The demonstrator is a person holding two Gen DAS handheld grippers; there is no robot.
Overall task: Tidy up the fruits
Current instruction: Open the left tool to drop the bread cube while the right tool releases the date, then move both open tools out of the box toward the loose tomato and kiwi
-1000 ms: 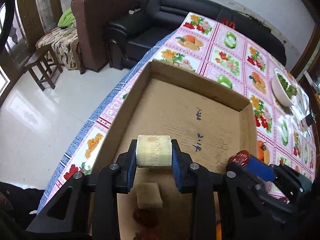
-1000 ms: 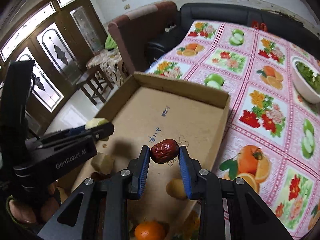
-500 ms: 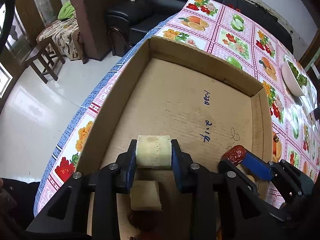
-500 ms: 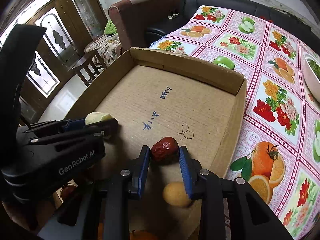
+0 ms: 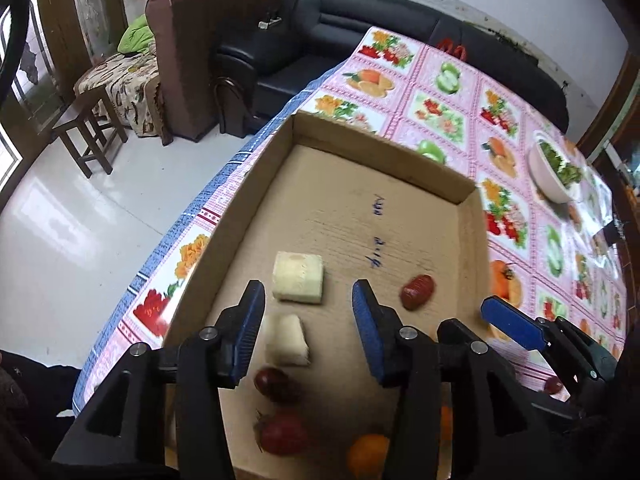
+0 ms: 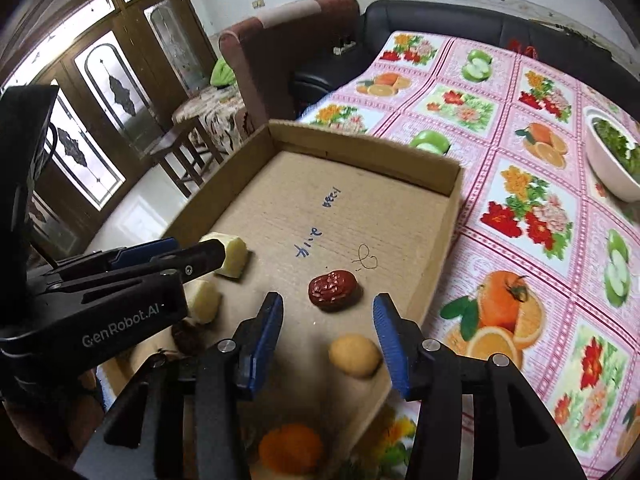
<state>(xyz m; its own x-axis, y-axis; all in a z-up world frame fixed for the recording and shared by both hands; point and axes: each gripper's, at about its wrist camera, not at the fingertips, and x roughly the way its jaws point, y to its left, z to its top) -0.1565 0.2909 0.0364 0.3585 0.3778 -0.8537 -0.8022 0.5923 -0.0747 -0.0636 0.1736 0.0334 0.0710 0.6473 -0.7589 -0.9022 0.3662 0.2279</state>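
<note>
Left gripper (image 5: 308,312): jaws have just been opening and stand spread at the lower middle of the left wrist view; nothing is pinched, and the pale cut block (image 5: 298,282) lies free on the cardboard just past the blue pads
Right gripper (image 6: 328,326): jaws have just been opening too, spread in the lower middle of the right wrist view; the red date (image 6: 333,289) sits loose on the box floor just ahead of the gap, touching neither pad
Cardboard box (image 5: 384,160): shallow open tray filling the centre of both views, standing on the fruit-print tablecloth (image 6: 532,208); blue handwriting on its floor
Already in the box: the block and the date toward the middle; nearer the bottom of the frame a second pale wedge (image 5: 286,340), two dark red fruits (image 5: 274,384), an orange one (image 5: 366,454) and a small yellow fruit (image 6: 354,355)
Upper half of the box: bare cardboard, room for more pieces
Outside the box: a small red fruit (image 5: 554,385) shows at the lower right of the left wrist view, apparently on the cloth
Progress, as a judgement: this pair of pieces looks delivered; what is left seems to be fetching any remaining loose fruit and perhaps grouping like with like
Elsewhere: white bowl of greens (image 6: 608,160) at the right edge, well apart from the box
</note>
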